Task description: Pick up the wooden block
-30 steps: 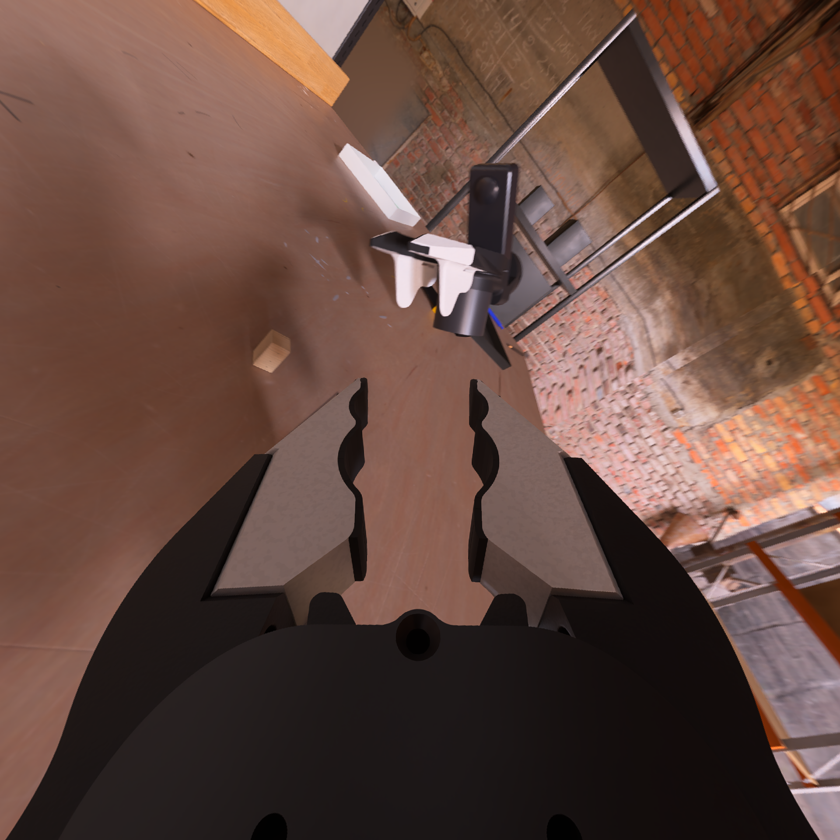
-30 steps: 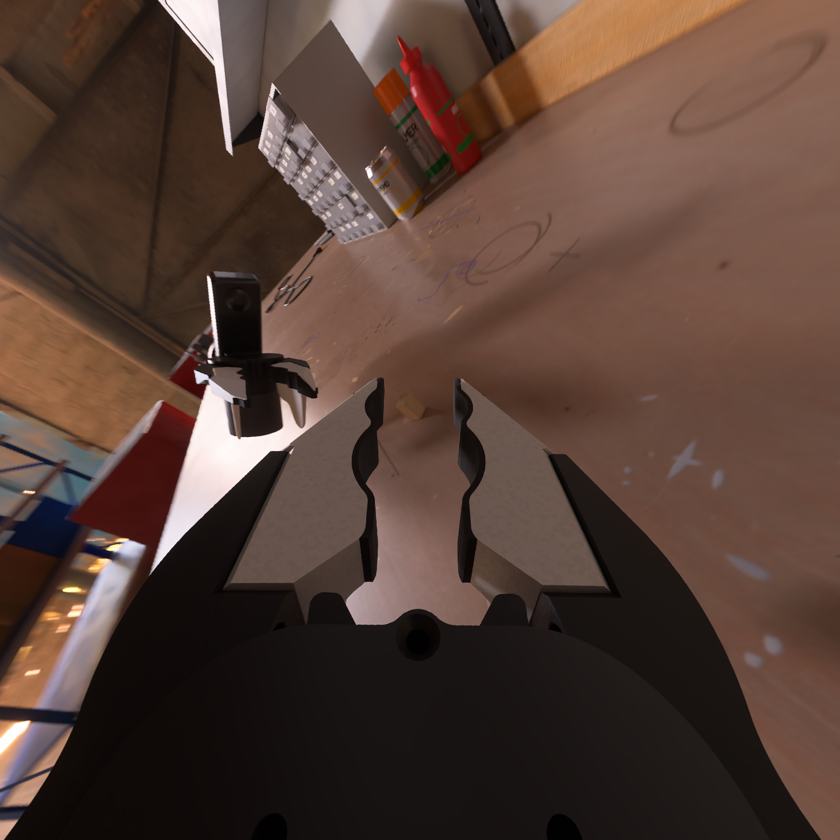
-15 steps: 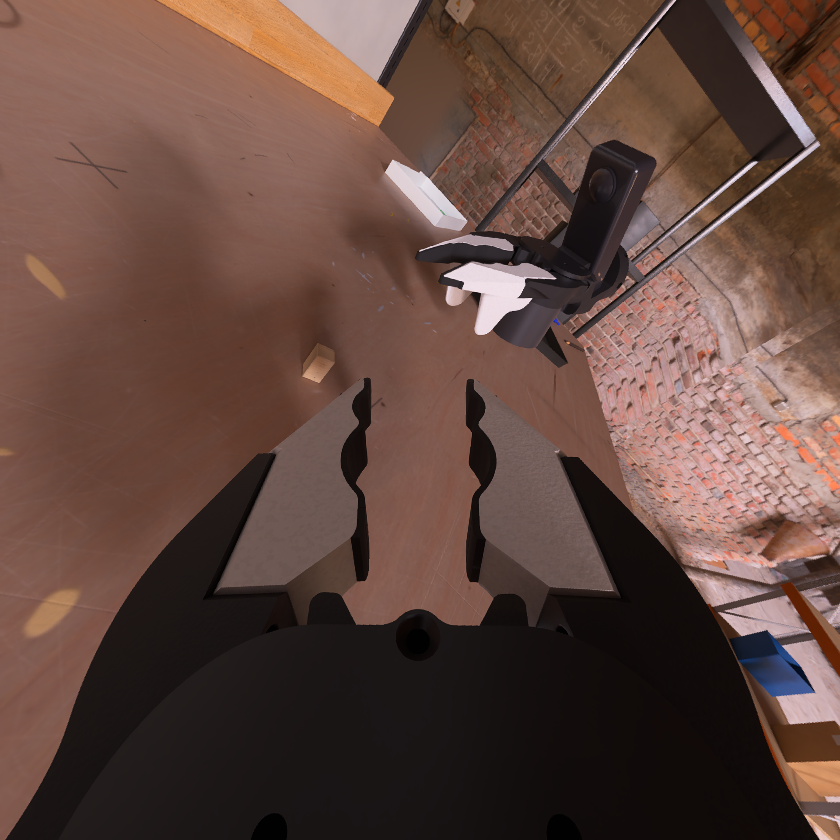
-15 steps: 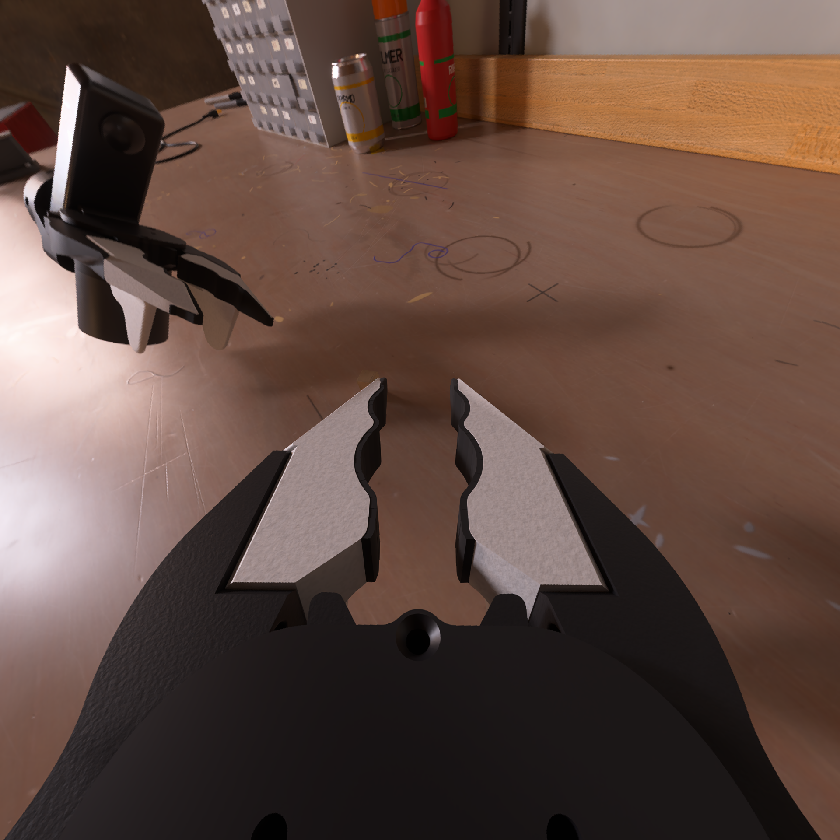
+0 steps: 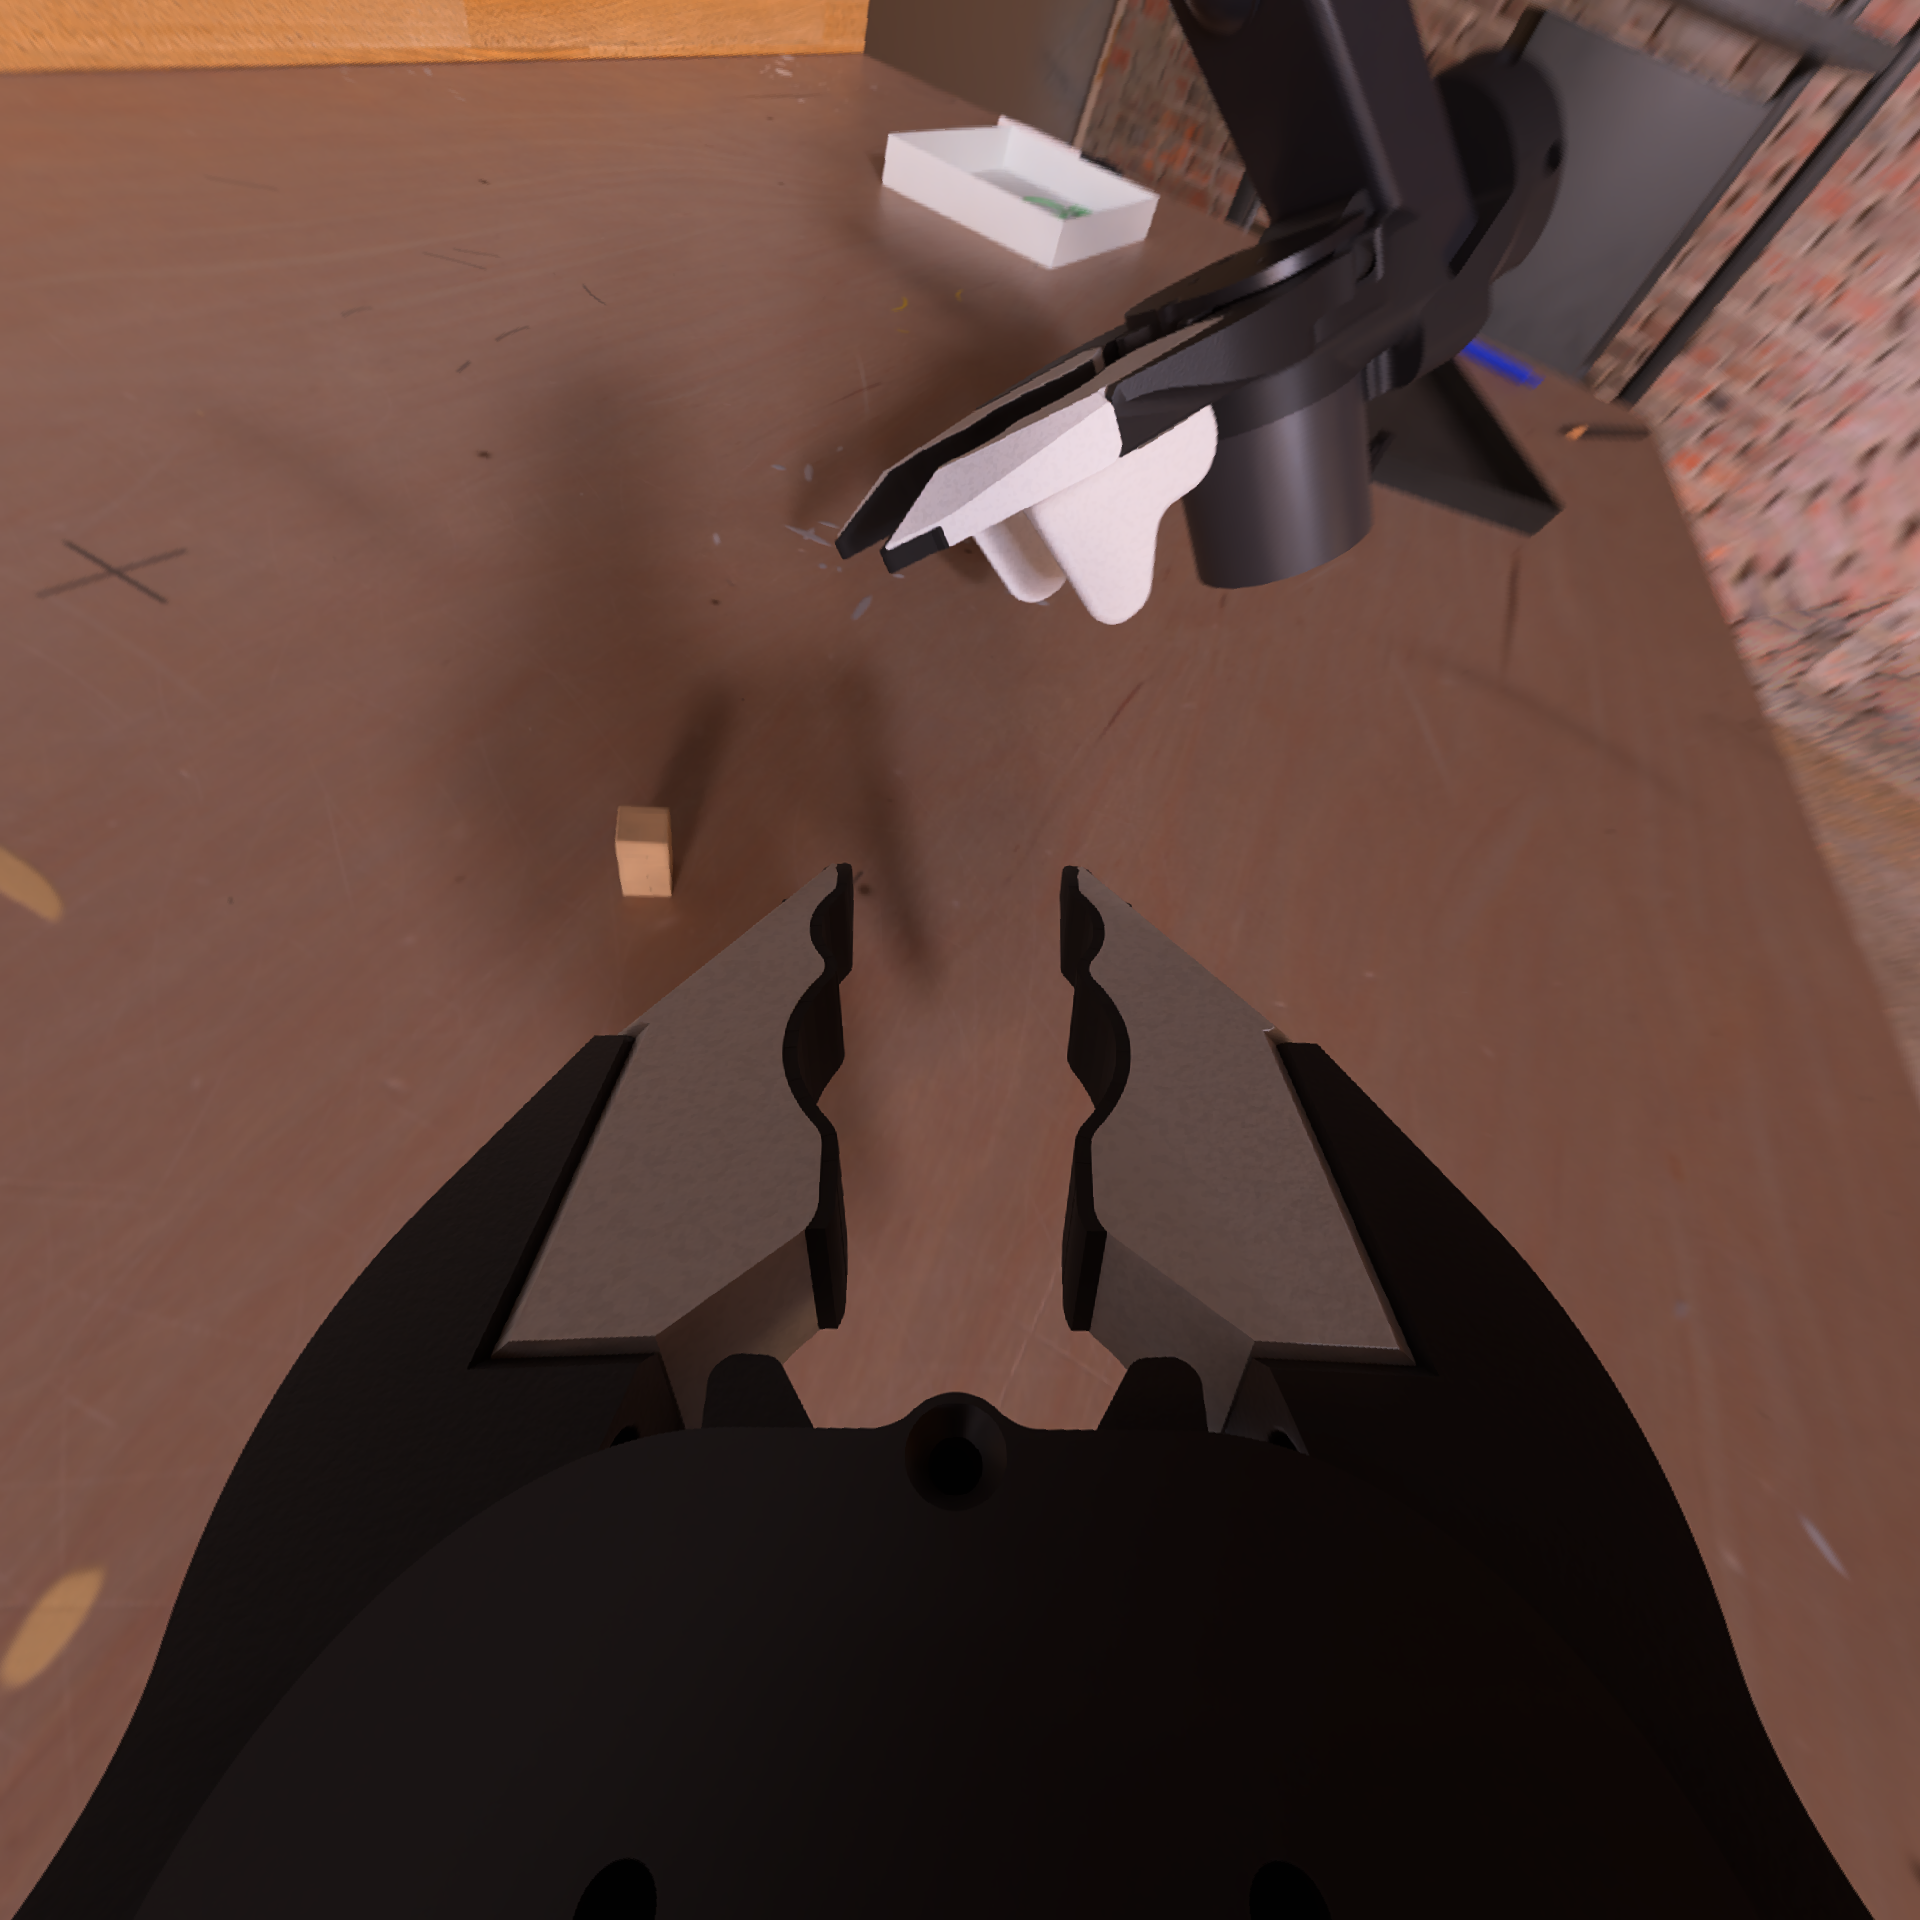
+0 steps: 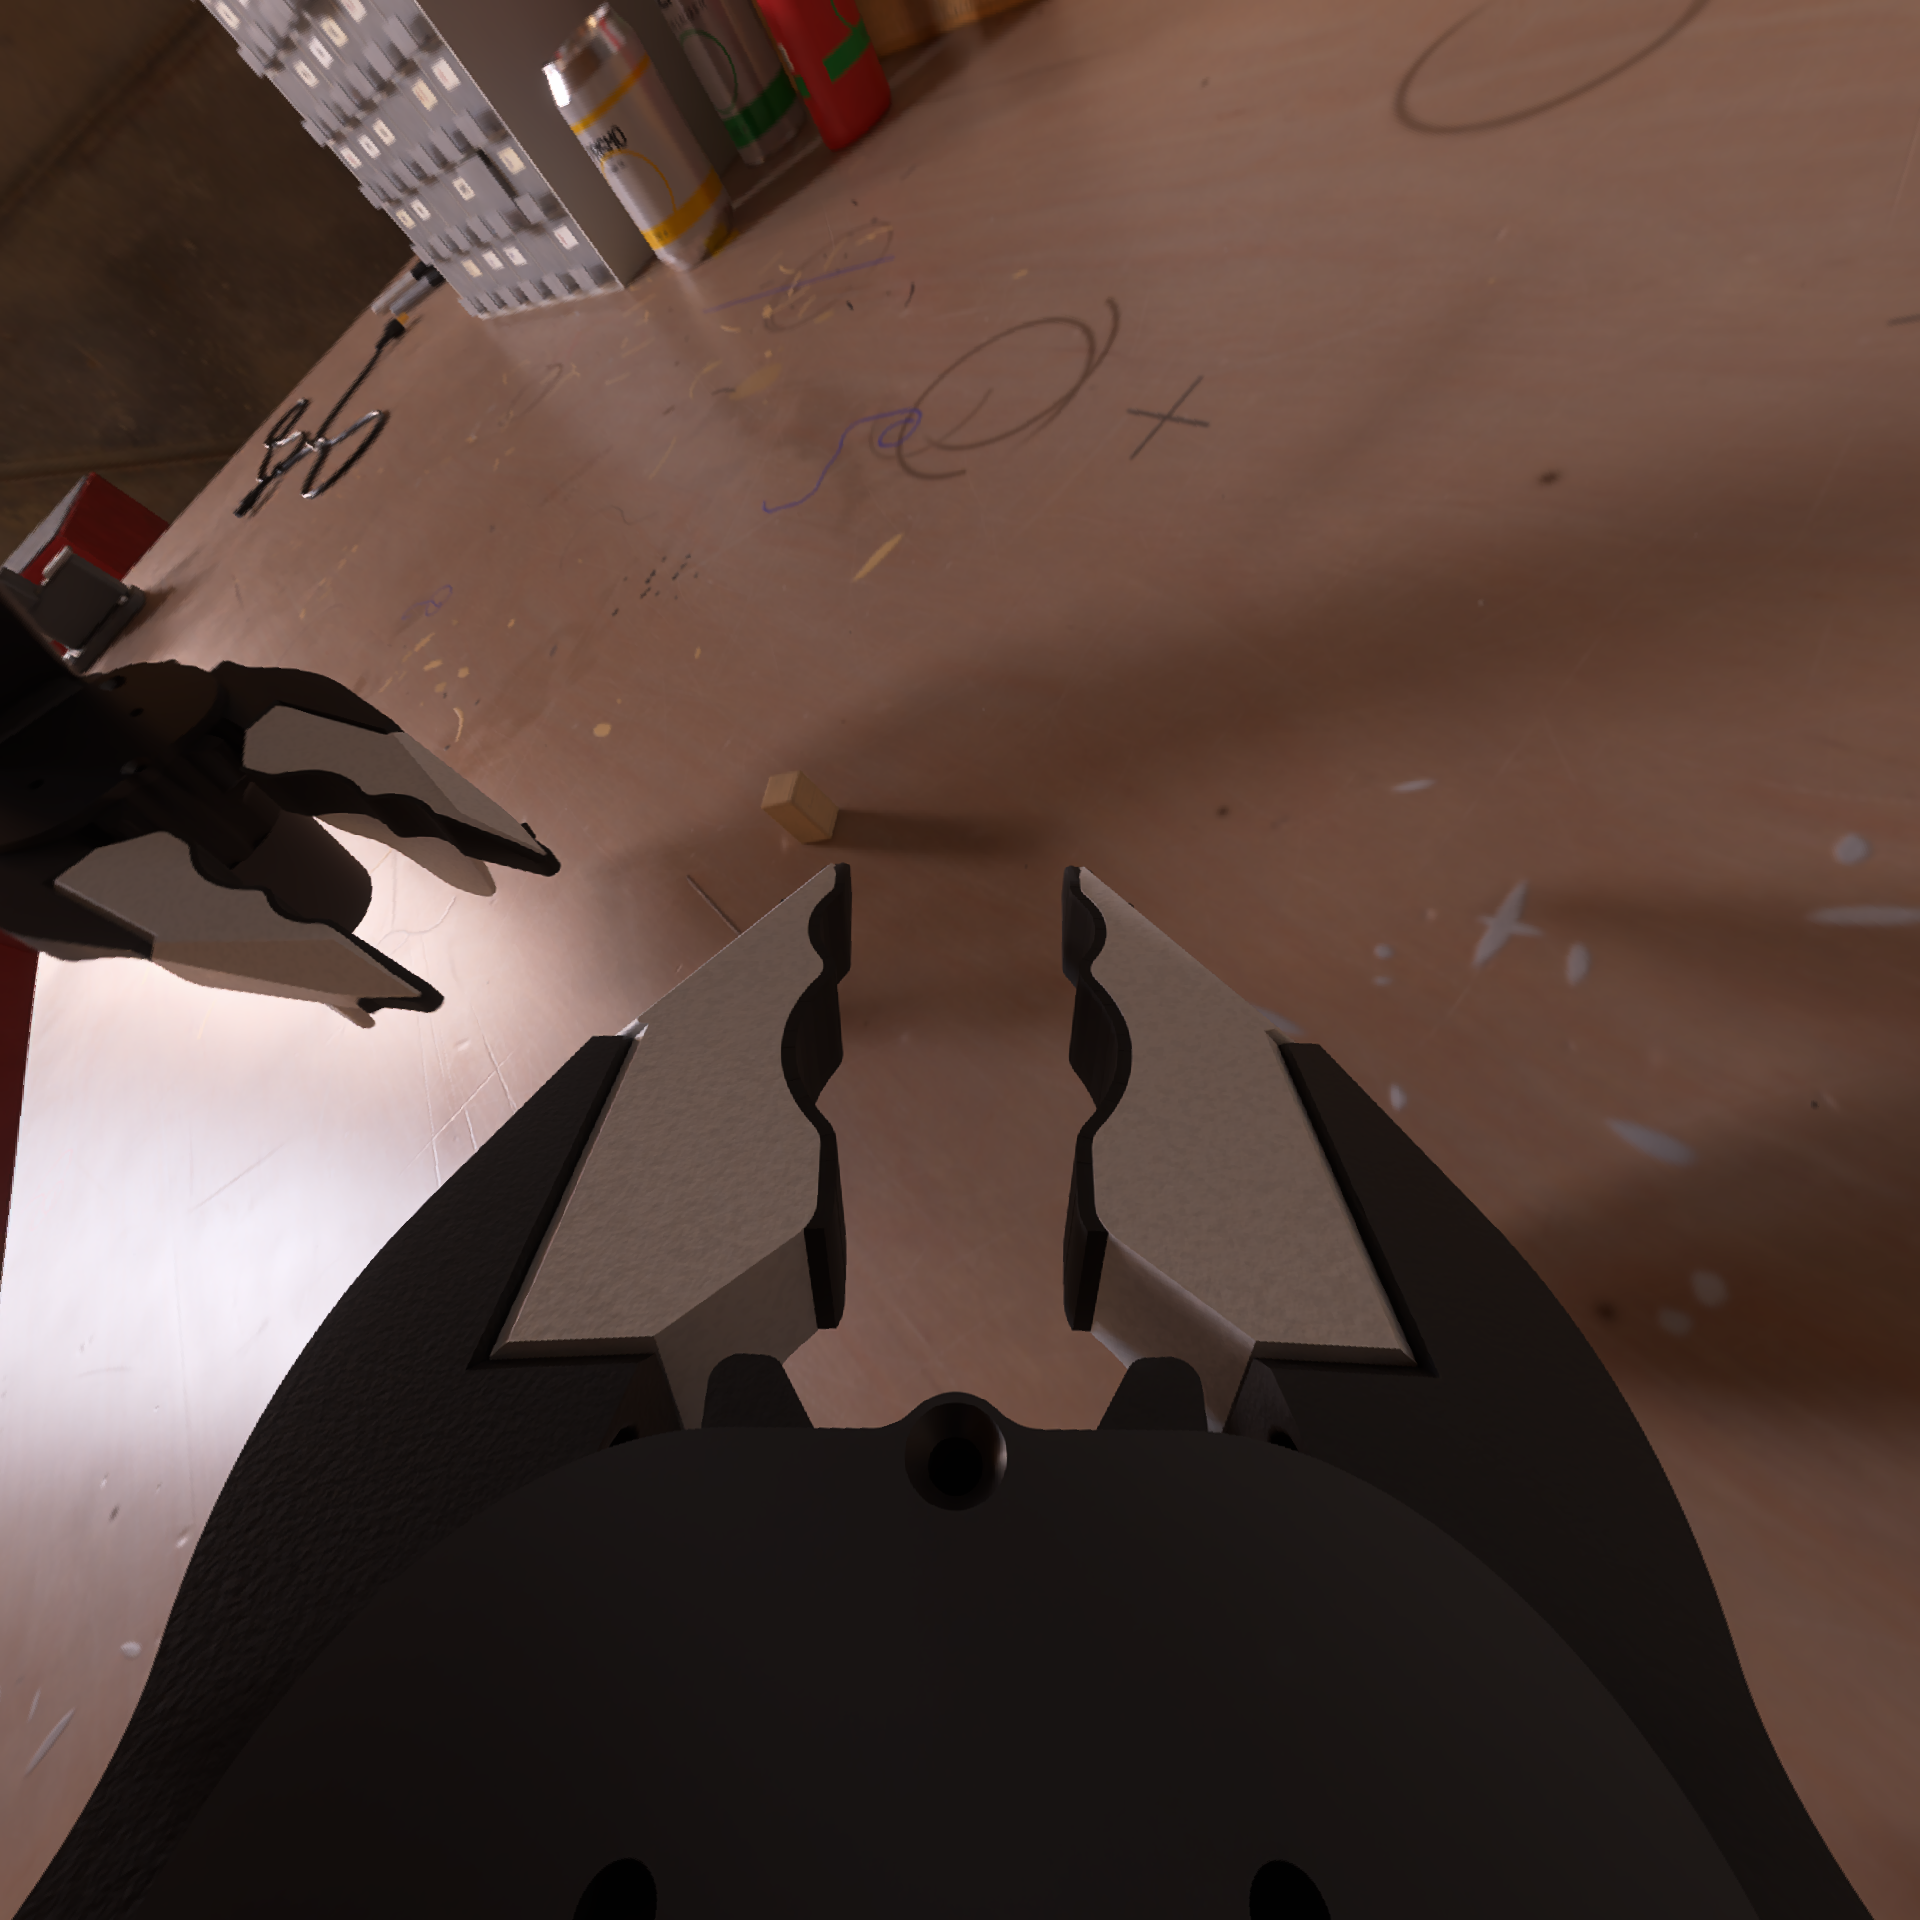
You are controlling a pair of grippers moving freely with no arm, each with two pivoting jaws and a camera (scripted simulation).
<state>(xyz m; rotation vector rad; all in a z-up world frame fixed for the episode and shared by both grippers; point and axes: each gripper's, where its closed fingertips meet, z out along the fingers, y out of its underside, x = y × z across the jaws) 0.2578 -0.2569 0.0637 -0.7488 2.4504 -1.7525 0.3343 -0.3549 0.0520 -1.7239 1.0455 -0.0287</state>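
Note:
A small pale wooden block point(image 5: 643, 852) lies on the brown table, just ahead and left of my left gripper point(image 5: 956, 881), which is open and empty above the table. The block also shows in the right wrist view point(image 6: 798, 804), just ahead and left of my right gripper point(image 6: 956, 881), also open and empty. The right gripper appears in the left wrist view point(image 5: 883, 540) hovering beyond the block to the right. The left gripper appears in the right wrist view point(image 6: 488, 930) at the left, open, pointing toward the block.
A white tray point(image 5: 1018, 197) sits at the far side near a wooden ledge point(image 5: 416, 31). A can point(image 6: 639, 156), bottles point(image 6: 821, 73) and a grey box point(image 6: 457, 177) stand at the back; a black cable point(image 6: 322, 442) and red box point(image 6: 78, 530) lie left.
Both views have swung round. The block now lies closer to my left gripper, and has come back into the right wrist view. The two grippers are closer to each other.

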